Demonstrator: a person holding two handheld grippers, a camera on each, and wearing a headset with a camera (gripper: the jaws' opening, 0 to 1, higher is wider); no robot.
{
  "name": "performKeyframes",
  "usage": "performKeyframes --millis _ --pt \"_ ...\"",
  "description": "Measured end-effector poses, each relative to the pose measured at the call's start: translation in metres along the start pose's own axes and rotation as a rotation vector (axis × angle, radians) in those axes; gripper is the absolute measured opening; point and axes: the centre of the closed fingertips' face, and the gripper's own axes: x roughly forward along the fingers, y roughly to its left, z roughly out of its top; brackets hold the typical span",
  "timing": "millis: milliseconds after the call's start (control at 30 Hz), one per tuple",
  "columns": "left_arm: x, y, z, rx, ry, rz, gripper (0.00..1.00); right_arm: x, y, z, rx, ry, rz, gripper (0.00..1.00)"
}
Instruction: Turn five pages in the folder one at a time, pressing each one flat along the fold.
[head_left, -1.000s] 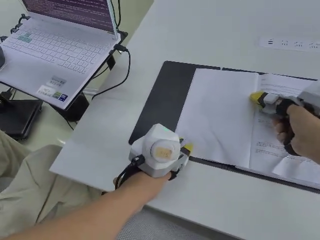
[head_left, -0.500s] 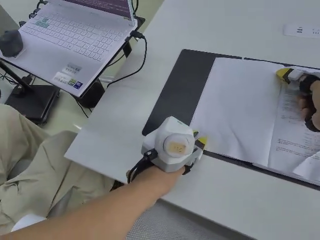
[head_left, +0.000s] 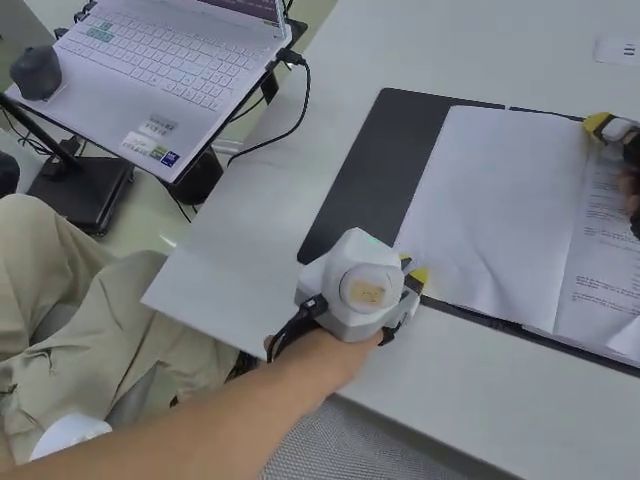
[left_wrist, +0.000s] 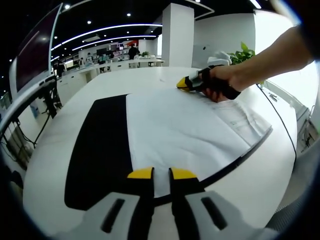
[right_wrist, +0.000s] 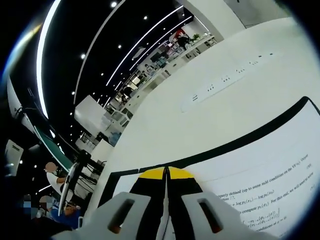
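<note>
One white table (office behind) bearing folder.

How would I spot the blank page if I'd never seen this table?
Look at the white table and find the black folder open on it. The blank page is the large sheet beside its bare black cover. Unlike the printed page on its other side, it has no writing.

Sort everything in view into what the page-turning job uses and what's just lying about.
Job in hand:
black folder
turned blank page
printed page
left gripper
right gripper

Lying about:
laptop
mouse
power strip
</note>
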Motion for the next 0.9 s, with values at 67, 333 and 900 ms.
performKeyframes --millis 67,333,900 --pt "0.0 0.0 0.0 -0.001 -0.001 0.001 0.1 -0.004 0.001 -0.003 -0.006 0.013 0.0 0.0" --pt "0.001 0.0 -0.001 0.003 -0.003 0.001 0.1 -0.025 0.009 -0.023 -0.009 0.061 0.03 0.0" --pt "0.001 0.0 -0.001 0.014 0.005 -0.004 0.1 -0.07 0.025 -0.064 0.002 0.119 0.1 0.0"
